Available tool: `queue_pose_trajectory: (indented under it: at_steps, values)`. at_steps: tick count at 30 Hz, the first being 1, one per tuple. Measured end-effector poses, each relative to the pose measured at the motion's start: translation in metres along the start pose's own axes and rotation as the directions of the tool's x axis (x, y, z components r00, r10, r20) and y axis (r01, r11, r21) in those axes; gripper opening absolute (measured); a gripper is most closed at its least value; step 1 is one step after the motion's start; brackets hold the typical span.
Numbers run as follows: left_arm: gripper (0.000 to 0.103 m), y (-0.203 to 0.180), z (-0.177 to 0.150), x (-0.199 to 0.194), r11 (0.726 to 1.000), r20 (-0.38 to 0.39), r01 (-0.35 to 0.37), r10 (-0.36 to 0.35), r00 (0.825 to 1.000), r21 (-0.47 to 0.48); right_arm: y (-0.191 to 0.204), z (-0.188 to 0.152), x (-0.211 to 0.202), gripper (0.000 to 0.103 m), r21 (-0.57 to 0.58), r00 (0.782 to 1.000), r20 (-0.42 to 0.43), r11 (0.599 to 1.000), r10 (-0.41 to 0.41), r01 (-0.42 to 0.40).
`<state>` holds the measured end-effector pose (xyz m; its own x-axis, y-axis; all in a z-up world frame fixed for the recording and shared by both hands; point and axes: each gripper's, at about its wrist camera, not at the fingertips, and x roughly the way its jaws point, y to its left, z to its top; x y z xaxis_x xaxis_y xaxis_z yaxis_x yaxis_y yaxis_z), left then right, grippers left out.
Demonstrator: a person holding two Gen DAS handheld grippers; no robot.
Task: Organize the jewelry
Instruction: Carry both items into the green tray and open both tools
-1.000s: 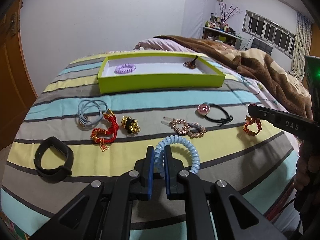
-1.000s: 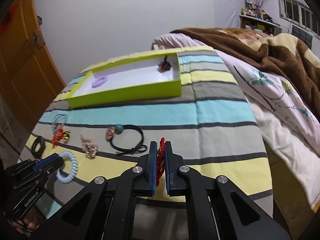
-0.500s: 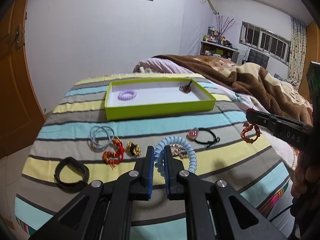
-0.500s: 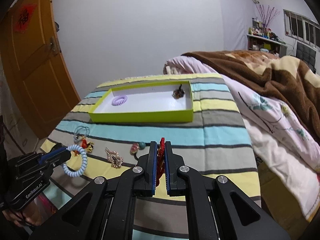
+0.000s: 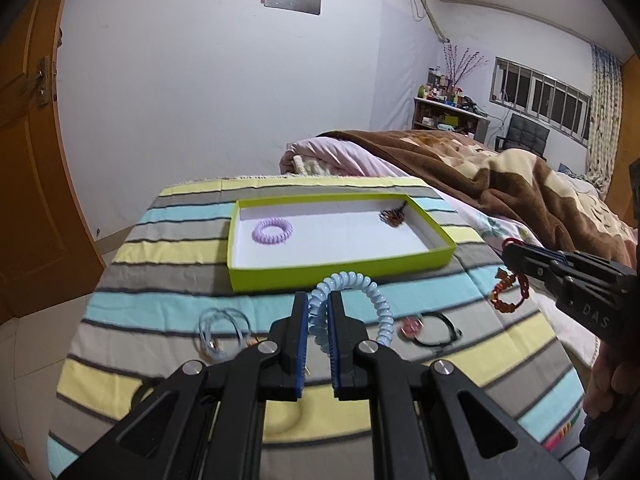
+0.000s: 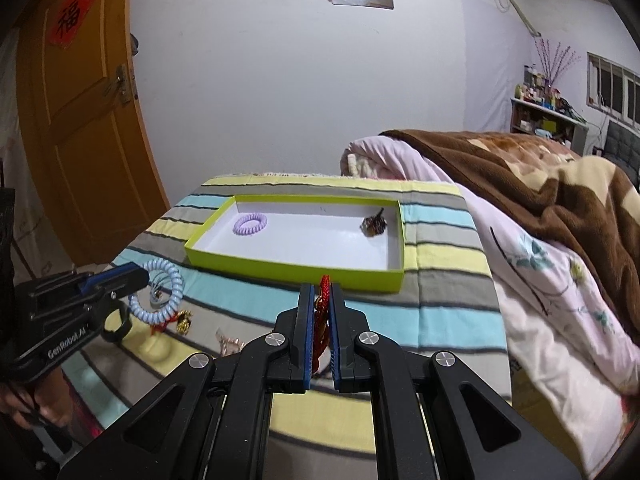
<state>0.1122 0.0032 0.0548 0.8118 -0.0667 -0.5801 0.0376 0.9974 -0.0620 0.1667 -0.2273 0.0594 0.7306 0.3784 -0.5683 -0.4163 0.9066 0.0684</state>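
A lime-green tray (image 5: 340,270) (image 6: 280,270) lies on the striped bedspread, holding a purple coil hair tie (image 5: 272,231) (image 6: 250,224) and a dark beaded piece (image 5: 394,216) (image 6: 374,225). My left gripper (image 5: 318,300) (image 6: 140,278) is shut on a light blue coil hair tie (image 5: 376,300) (image 6: 158,296), held above the spread just short of the tray's near wall. My right gripper (image 6: 323,292) (image 5: 510,250) is shut on a red beaded bracelet (image 6: 322,320) (image 5: 510,294), also raised, in front of the tray's right end.
On the spread lie a pale blue elastic (image 5: 222,330), a black hair tie with a pink charm (image 5: 430,326), a gold piece (image 6: 185,318) and a rose-gold chain (image 6: 230,344). A brown blanket (image 5: 500,188) is heaped at the right. An orange door (image 6: 80,120) stands left.
Both grippers have risen and moved forward toward the tray, each still holding its piece. The loose items on the spread now lie below and behind the fingertips.
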Motion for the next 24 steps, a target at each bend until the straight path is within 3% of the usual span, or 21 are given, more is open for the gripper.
queue_pose_trajectory:
  at_steps: [12,24]
  values:
    - [0.010,0.017,0.036,0.047,0.999,-0.006,-0.052,0.052,0.999,-0.004,-0.015,0.038,0.047,0.007,-0.029,1.000,0.010,0.999,-0.015,0.015]
    - [0.010,0.039,0.047,0.110,0.995,-0.069,-0.103,0.102,0.992,-0.014,-0.040,0.054,0.118,0.007,-0.029,0.998,-0.046,0.999,-0.030,0.029]
